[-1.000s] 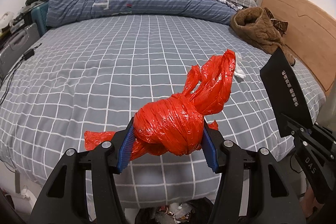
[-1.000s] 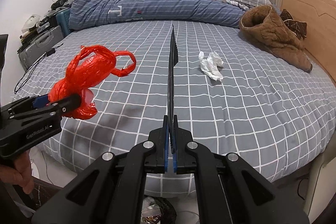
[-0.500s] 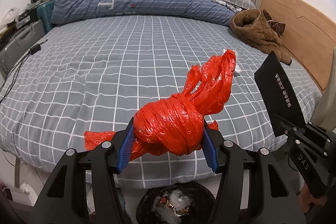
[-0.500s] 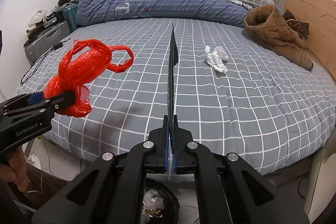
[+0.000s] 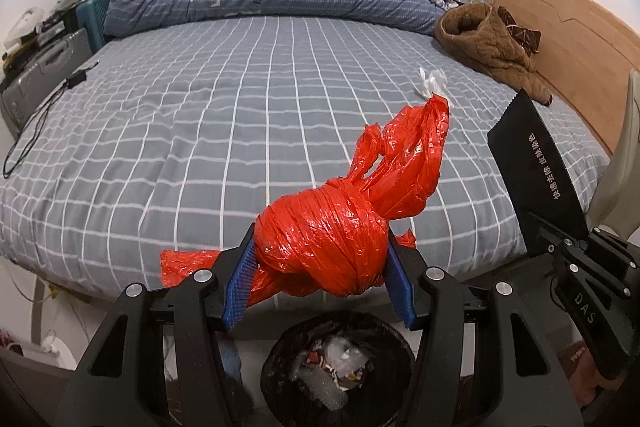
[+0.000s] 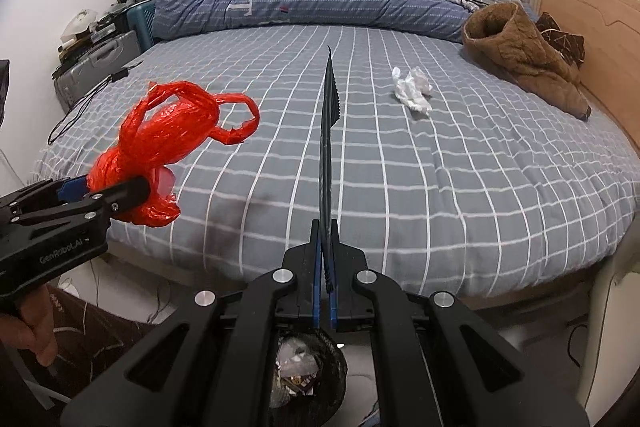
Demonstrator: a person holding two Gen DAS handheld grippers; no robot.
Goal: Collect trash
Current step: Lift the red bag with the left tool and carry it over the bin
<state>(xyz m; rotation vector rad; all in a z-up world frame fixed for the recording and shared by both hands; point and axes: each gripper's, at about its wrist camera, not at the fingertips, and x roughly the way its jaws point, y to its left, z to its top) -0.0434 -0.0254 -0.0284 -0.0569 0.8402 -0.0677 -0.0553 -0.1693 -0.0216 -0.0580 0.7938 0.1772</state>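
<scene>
Both grippers are pulling back from the bed (image 5: 240,115), so the trash bin (image 5: 340,367) is now showing below them. The left gripper (image 5: 320,267) is squeezing the red bag (image 5: 332,239) above the bin. The right gripper (image 6: 326,287) is pinching a flat black packet (image 6: 329,131) tight. A white tissue (image 6: 412,89) is lying on the bed.
</scene>
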